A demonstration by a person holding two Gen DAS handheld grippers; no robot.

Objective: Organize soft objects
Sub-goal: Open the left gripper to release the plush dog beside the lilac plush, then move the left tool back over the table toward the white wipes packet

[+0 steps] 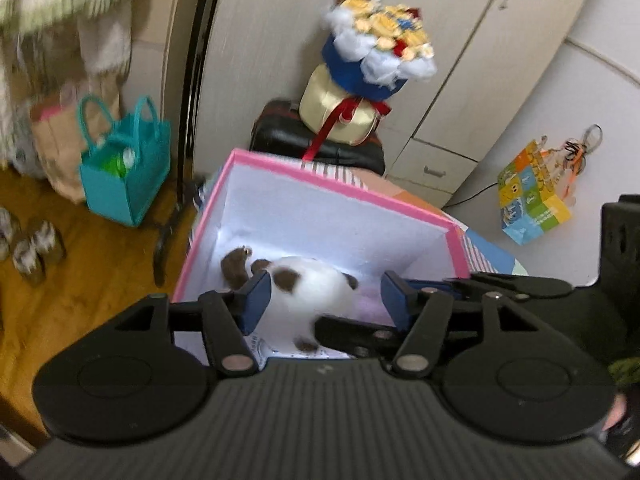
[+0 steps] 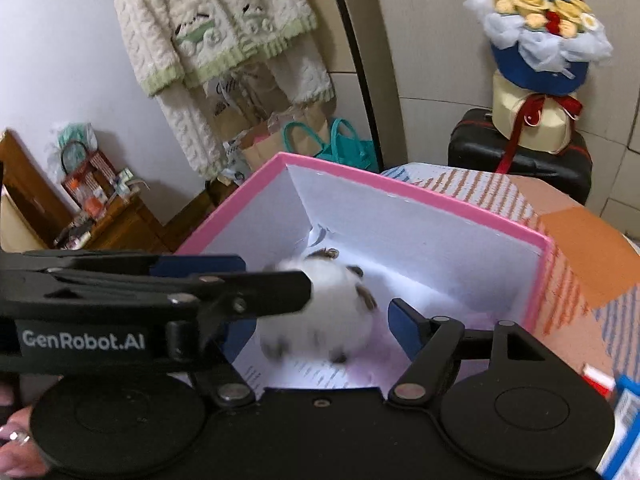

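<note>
A white plush toy [image 1: 316, 284] with brown patches lies inside a white box with a pink rim [image 1: 340, 188]. My left gripper [image 1: 325, 300] reaches down into the box with its blue pads on either side of the toy. The left pad [image 1: 256, 300] is against the fur and the right pad [image 1: 394, 300] stands clear, so the jaws are open. In the right wrist view the plush toy [image 2: 324, 292] is blurred, between the wide jaws of my right gripper [image 2: 320, 324]. The left gripper [image 2: 160, 292] crosses in front and hides the right gripper's left finger. The box rim [image 2: 420, 196] runs behind.
The box sits on a patterned cloth surface [image 2: 592, 248]. A flower bouquet [image 1: 372, 60] stands on a black suitcase [image 1: 280, 132] behind it, by a wardrobe [image 1: 460, 80]. A teal bag [image 1: 124, 172] is on the wooden floor at left. Knitted clothes [image 2: 224, 32] hang at the back.
</note>
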